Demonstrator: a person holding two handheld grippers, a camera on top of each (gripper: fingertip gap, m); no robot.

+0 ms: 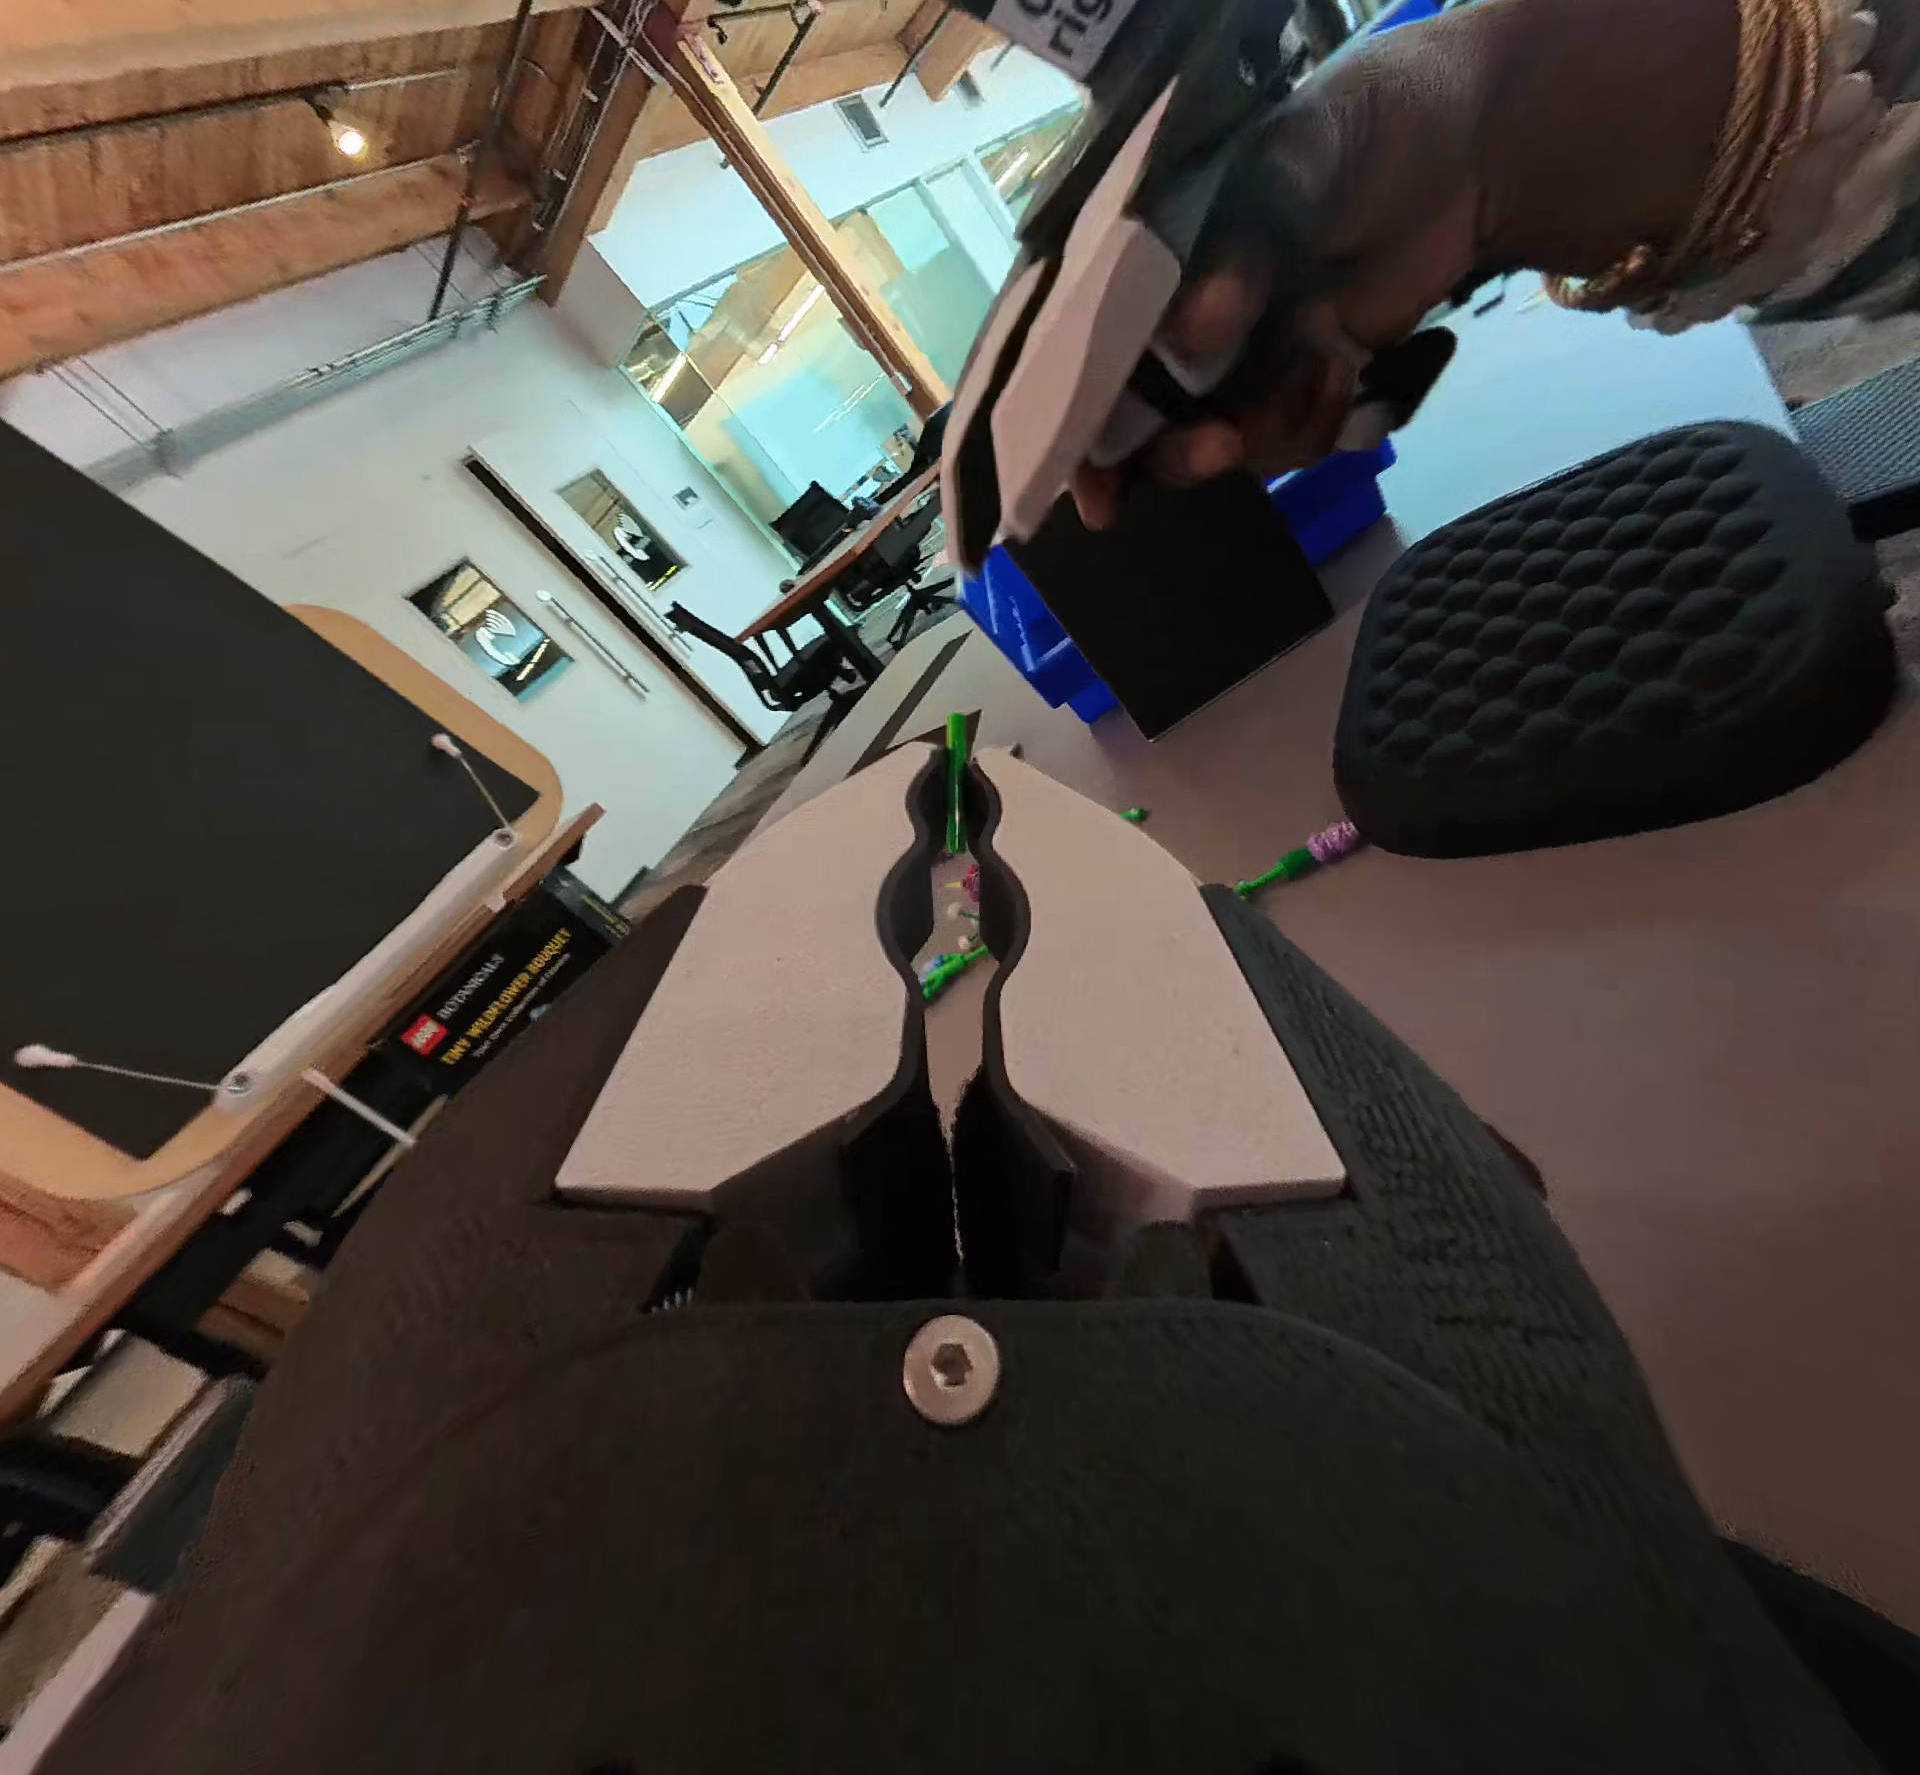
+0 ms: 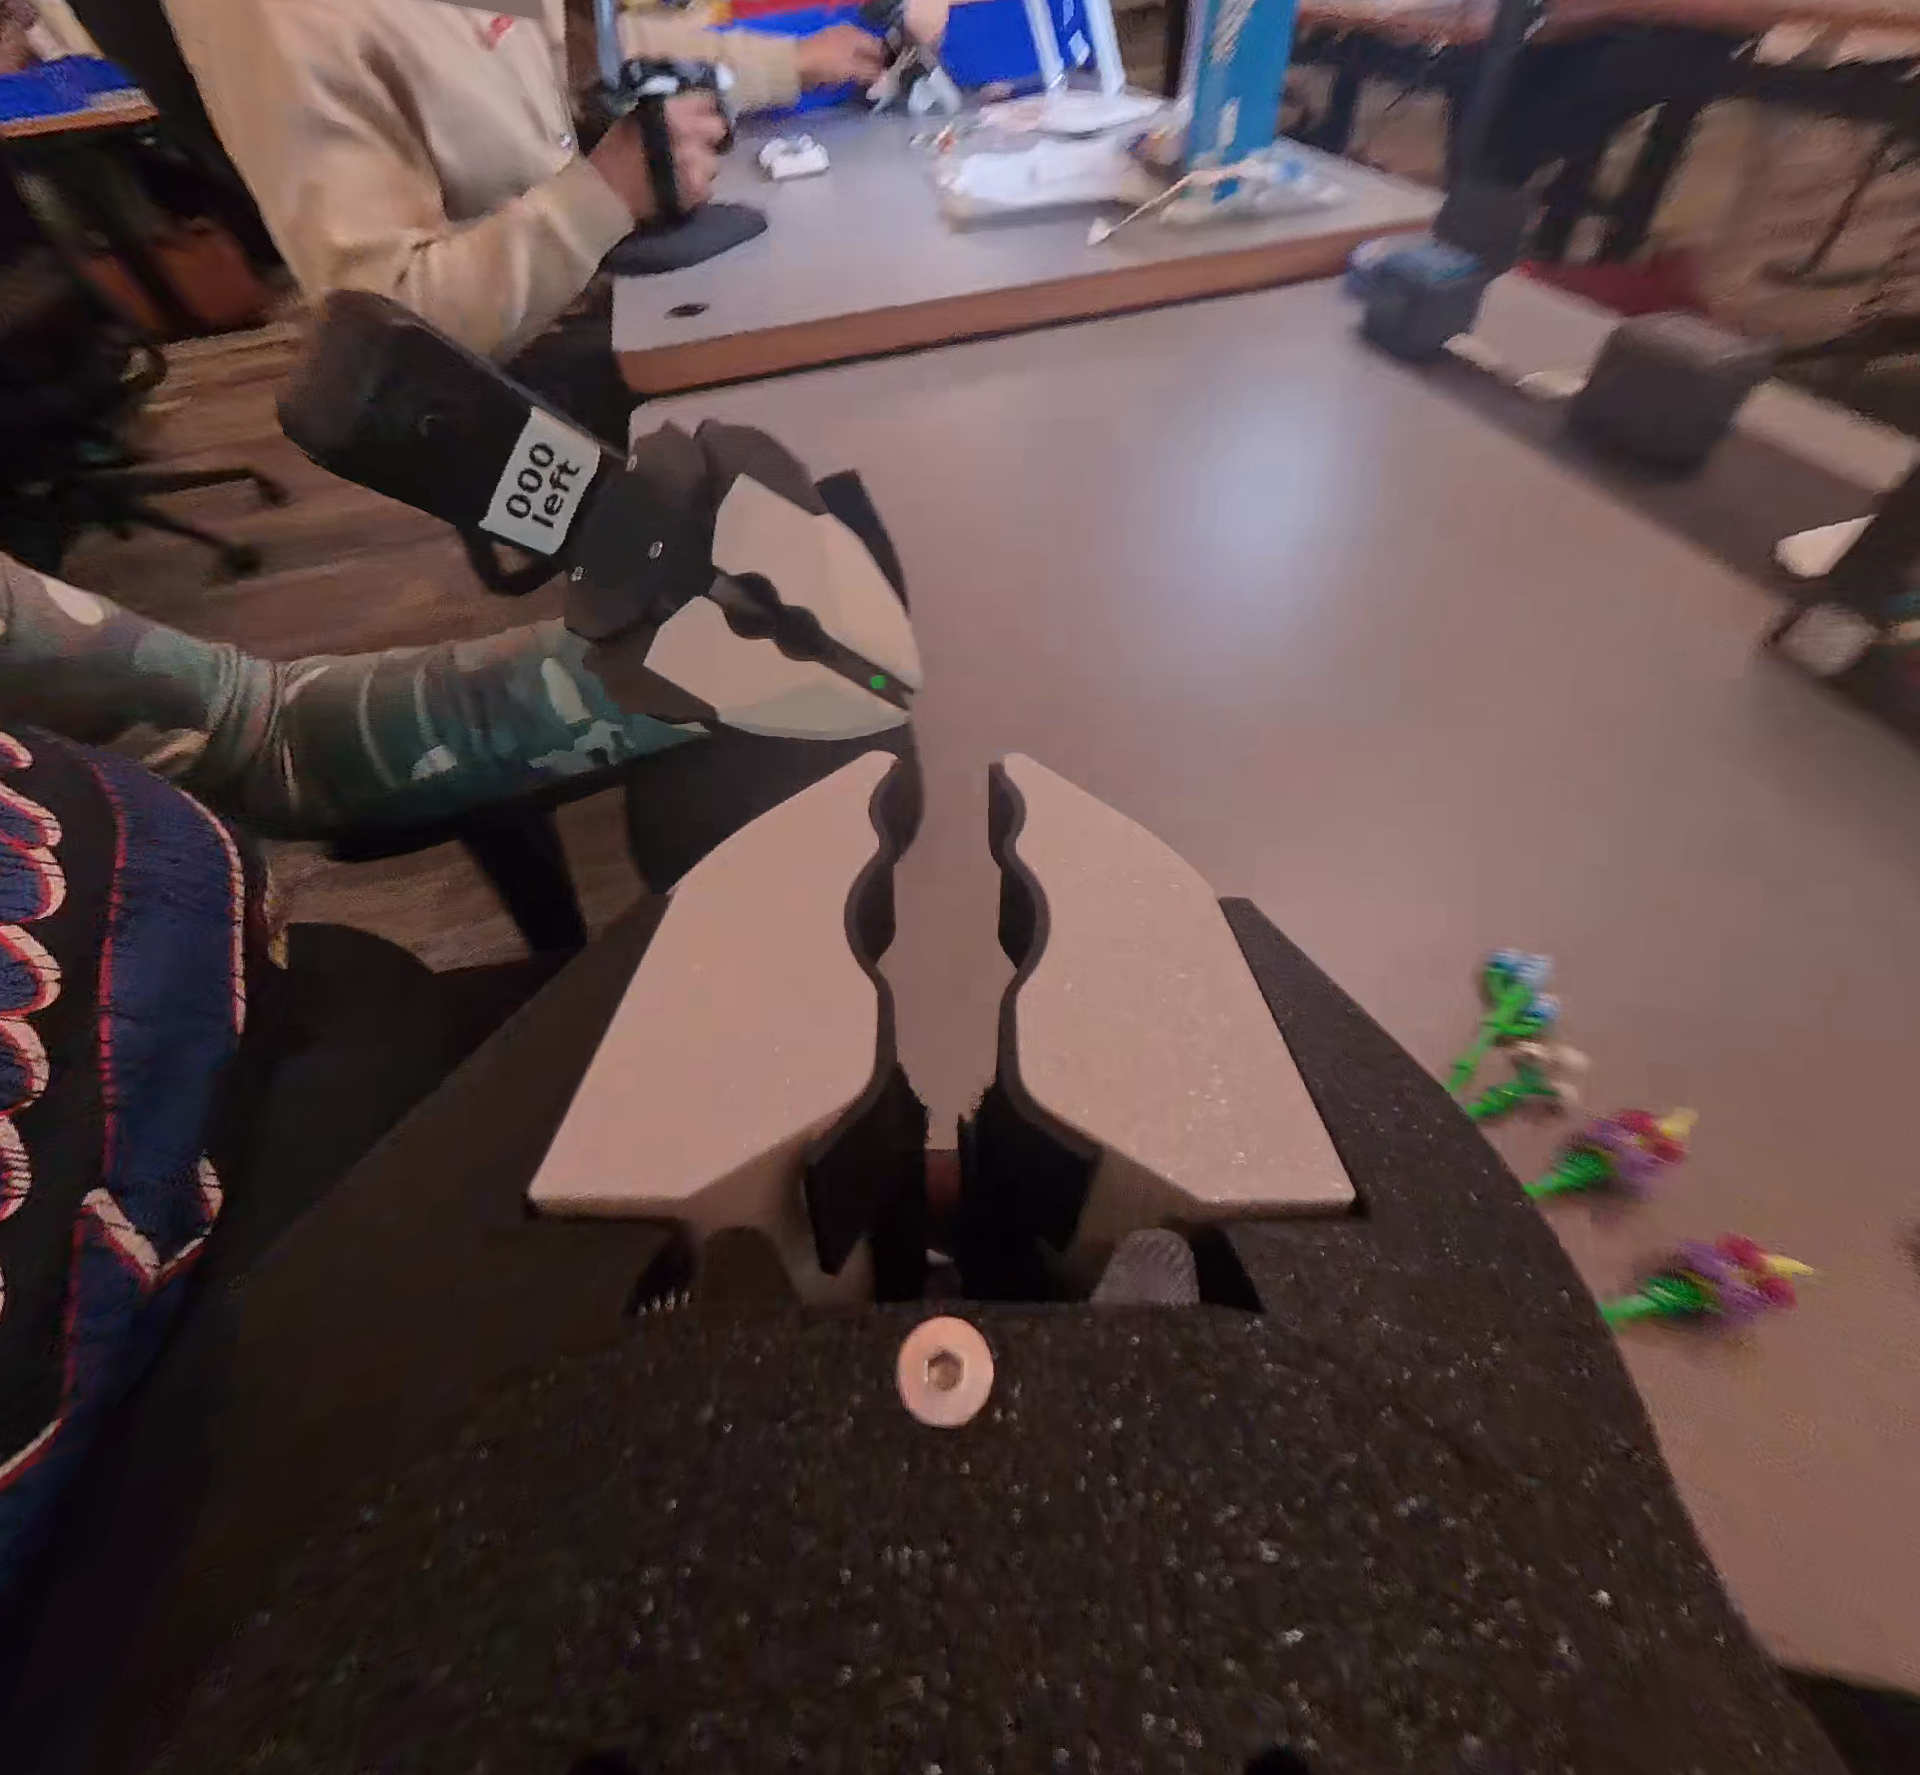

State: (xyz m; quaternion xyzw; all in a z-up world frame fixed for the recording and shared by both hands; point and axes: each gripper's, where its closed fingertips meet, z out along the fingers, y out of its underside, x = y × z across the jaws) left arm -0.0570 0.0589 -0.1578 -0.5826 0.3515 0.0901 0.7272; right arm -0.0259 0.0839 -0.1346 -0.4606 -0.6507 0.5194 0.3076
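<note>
Left claw [image 1: 961,769]: my jaws are pinched together on a thin green stem [image 1: 956,780], held at the very tips and poking out past them.
Right claw [image 2: 943,780]: jaws apart, nothing between them, hovering over the grey table [image 2: 1351,634], just beside my left one.
Loose pieces: small brick flowers [image 2: 1621,1159] lie on the table, off to my right claw's right.
Risk: the tip-only hold looks thin; I reckon a nudge could twist the stem free.

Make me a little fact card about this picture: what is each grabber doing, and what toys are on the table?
left gripper: shut on a thin green stick, held above the table
right gripper: open, holding nothing
toy flowers: lying on the table to the right, green stems, purple and blue heads
black pad: on the table
blue bin: behind a black box
</note>
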